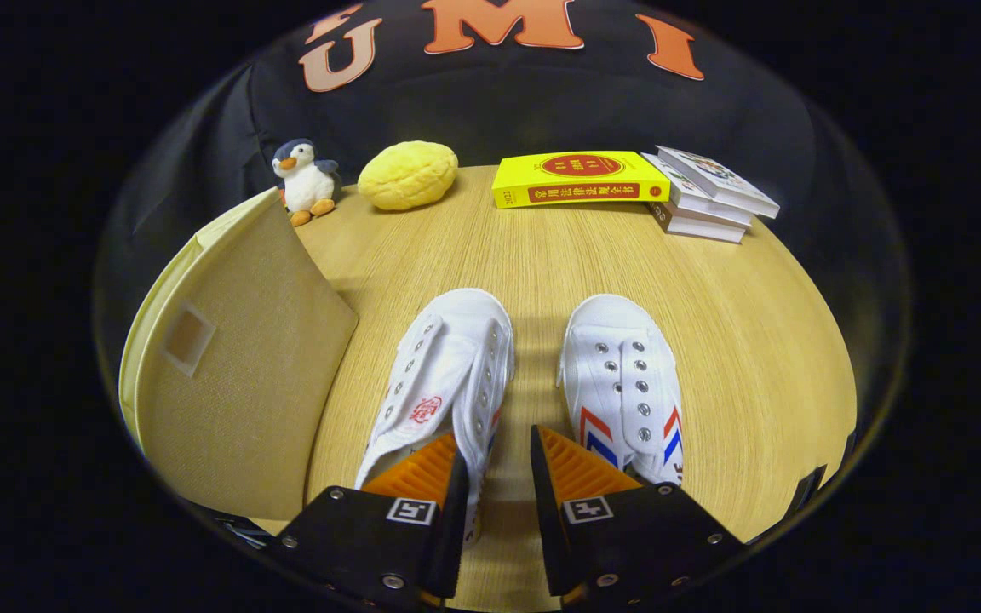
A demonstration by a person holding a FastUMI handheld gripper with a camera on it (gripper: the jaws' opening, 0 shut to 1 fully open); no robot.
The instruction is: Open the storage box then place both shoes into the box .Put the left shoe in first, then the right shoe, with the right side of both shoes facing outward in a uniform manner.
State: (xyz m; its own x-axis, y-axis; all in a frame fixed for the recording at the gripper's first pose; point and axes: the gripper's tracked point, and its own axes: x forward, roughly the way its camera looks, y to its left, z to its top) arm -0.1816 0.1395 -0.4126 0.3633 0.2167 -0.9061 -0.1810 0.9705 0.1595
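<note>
Pale wood-grain desk (542,255) under a black cloth wall, and we're looking down along the tongs (497,464) at the start of the job. Two white canvas lace-less sneakers lie toes pointing away: the one ahead of the left finger (448,375) carries a red round stamp on its tongue and is tipped over a little, its near edge reaching down between the fingers; the one ahead of the right finger (622,383) sits flat, with red and blue chevrons on its sides. Beside the tipped shoe stands the beige fabric storage box (235,383) with its cream lid down and a pale square patch on the face, so it looks closed. Tongs are spread apart, gripping nothing, hovering over the heel ends of the pair.

Far side of the desk: a small plush penguin (306,179), a yellow bun-shaped cushion (408,174), a thick yellow book with a red spine band (580,179) and a stack of white books (708,200) just beside it.

My read is that opening the box comes first, and no shoe has gone in yet. Next move calls for swinging the tongs over to the box's flap, catching its edge and lifting it clear before coming back for the left shoe
</note>
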